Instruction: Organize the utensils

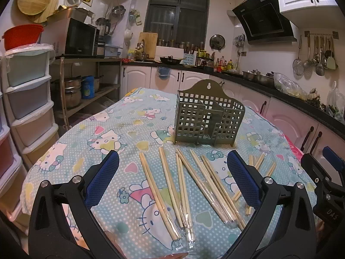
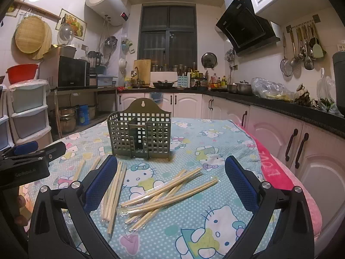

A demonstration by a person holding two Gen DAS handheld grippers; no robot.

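Note:
A green perforated utensil holder (image 1: 207, 118) (image 2: 140, 133) stands upright on the table with nothing showing inside its compartments. Several pale wooden chopsticks (image 1: 179, 190) (image 2: 168, 194), some in clear plastic sleeves, lie scattered on the cloth in front of it. My left gripper (image 1: 173, 154) hovers open over the left and middle chopsticks, nothing between its blue pads. My right gripper (image 2: 171, 159) is open above the right-hand pile, also holding nothing. Each gripper shows at the edge of the other's view: the right gripper (image 1: 321, 161), the left gripper (image 2: 41, 149).
The table wears a blue cartoon-cat cloth (image 1: 129, 112) over a pink towel (image 2: 273, 168) at its right edge. Plastic drawers (image 1: 28, 99) stand to the left. White cabinets (image 2: 301, 151) under a cluttered black counter run along the right and back.

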